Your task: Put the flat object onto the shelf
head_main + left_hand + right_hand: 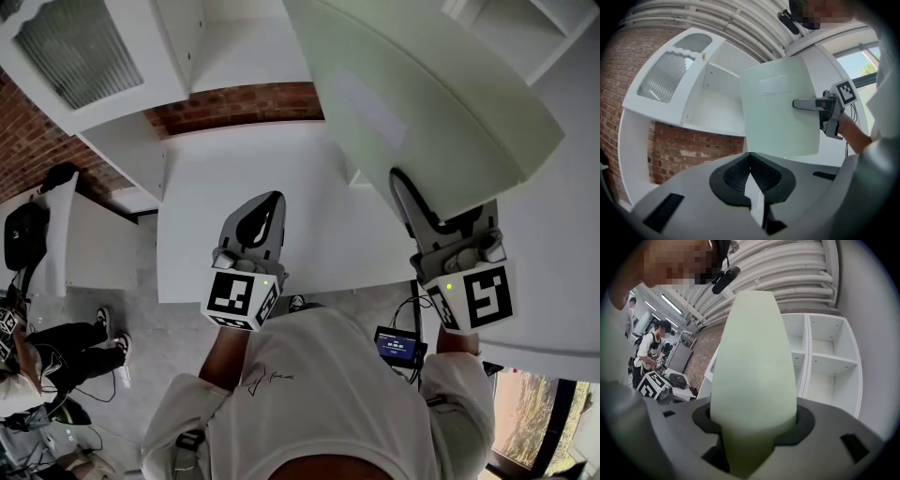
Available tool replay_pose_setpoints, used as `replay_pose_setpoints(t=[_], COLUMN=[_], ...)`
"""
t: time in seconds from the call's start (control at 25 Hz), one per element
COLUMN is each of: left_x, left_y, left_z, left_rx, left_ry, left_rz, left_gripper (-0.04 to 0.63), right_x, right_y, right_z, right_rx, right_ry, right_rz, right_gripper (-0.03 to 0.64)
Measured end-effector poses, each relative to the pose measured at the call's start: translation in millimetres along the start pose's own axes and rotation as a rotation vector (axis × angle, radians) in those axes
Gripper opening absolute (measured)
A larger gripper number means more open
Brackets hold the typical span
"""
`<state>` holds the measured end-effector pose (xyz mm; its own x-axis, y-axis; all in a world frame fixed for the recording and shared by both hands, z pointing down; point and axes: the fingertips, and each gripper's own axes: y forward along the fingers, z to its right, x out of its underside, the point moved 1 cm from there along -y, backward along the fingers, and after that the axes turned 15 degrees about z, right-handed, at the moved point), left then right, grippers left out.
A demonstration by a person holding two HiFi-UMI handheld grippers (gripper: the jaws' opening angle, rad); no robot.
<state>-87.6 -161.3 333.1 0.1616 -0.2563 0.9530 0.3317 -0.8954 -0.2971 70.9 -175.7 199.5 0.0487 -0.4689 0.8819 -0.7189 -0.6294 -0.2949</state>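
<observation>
Clamping flat board (pixel 752 362) edge | right gripper (pixel 752 427) | shelf (pixel 824 359) bays open

**White counter and shelf by the brick wall**

A white main counter (pixel 272 178) stands against a brick wall (pixel 239 103), with grey floor (pixel 141 366) below its front edge. The white shelf (pixel 834 359) is split into open compartments. Off to the left, a side counter (pixel 685 390) carries a black bag (pixel 678 380).
</observation>
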Motion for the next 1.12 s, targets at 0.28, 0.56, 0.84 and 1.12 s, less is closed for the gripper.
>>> replay_pose_setpoints(t=[0.28,0.56,0.84,1.12], left_x=[-1.6,-3.7,-6.1,-10.6], left_y=[1.7,1.2,0.4,-2.3], left_z=[7.9,11.3,10.6,7.8], left_rx=[0.0,-0.004,-0.019,-0.033], left_ry=[0.002,0.0,0.004,0.006], left_rz=[0.013,0.024,0.032,0.044], left_gripper=[0.013,0.013,0.013,0.012], right_x=[-6.5,-18.2,-27.8,-35.0], right_y=[10.1,14.9,20.2,27.1], right_z=[-2.2,-5.3,-5.4,-5.4], right_rx=[-0.017,-0.027,-0.03,-0.047], right_ry=[-0.091,-0.141,-0.23,-0.282], right_rz=[-0.01,-0.003,0.003,0.018], right_gripper=[0.279,0.279,0.279,0.279])
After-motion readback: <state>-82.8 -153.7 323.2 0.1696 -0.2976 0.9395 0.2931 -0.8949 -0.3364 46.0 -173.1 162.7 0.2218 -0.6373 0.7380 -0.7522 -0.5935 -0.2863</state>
